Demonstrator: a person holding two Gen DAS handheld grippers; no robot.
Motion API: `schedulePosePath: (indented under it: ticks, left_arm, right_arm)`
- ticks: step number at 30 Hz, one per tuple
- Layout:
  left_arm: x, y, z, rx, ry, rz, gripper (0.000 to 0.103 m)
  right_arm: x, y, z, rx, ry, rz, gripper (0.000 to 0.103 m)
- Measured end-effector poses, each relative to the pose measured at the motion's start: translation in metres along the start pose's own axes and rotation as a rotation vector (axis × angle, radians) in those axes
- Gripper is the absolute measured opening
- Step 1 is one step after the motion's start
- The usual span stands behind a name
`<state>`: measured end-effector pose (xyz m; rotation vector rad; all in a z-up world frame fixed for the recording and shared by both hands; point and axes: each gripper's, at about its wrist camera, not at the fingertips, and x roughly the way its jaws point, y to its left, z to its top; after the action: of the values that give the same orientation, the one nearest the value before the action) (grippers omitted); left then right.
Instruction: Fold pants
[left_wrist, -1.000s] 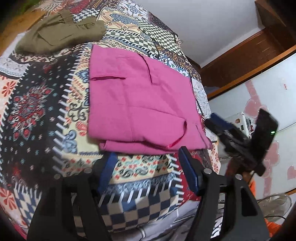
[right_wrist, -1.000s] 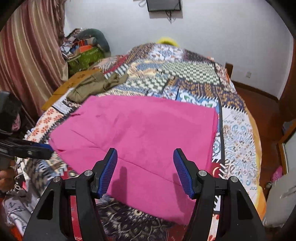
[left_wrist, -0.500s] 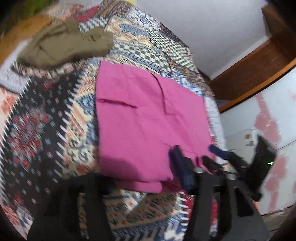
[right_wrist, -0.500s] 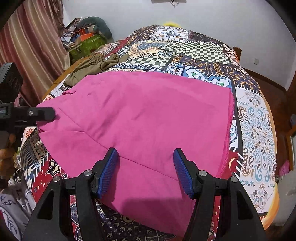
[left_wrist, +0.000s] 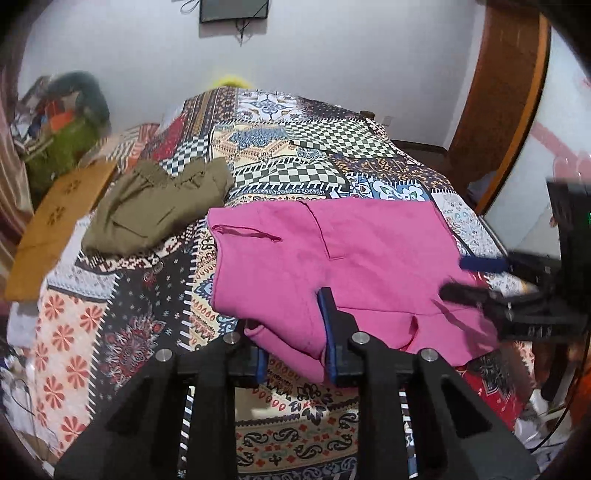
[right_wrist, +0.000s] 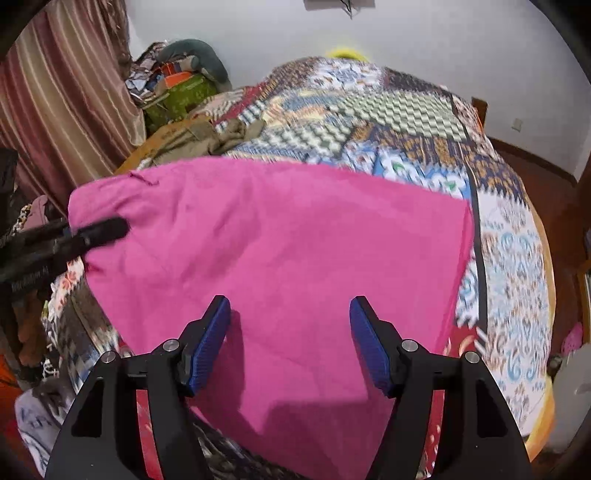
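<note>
Pink pants (left_wrist: 332, 254) lie folded on the patterned bedspread (left_wrist: 295, 147); they also fill the right wrist view (right_wrist: 295, 258). My left gripper (left_wrist: 295, 347) has its jaws around the near folded edge of the pants, the cloth bunched between the fingers, the left finger hidden under the fabric. My right gripper (right_wrist: 290, 343) is open, hovering just over the near side of the pants, and shows at the right of the left wrist view (left_wrist: 476, 280). The left gripper's finger shows at the left of the right wrist view (right_wrist: 99, 230).
Olive-green trousers (left_wrist: 155, 206) lie crumpled at the far left of the bed. A brown cardboard board (left_wrist: 55, 218) leans off the left edge. Clutter and a green bag (right_wrist: 181, 92) stand by the curtain. A wooden wardrobe (left_wrist: 498, 103) stands right.
My left gripper moved forward onto the near folded edge and narrowed around it. My right gripper came lower and closer over the pants, still open.
</note>
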<state>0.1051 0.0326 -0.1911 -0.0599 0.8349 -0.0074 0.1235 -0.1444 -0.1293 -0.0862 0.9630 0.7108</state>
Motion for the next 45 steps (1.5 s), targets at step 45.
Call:
schedulePosePath:
  ticks: [45]
  left_arm:
    - [-0.036,-0.085,0.037,0.237,-0.167,-0.014,0.024]
  right_arm:
    - [-0.006,-0.040,-0.056,0.148,0.120,0.097,0.064]
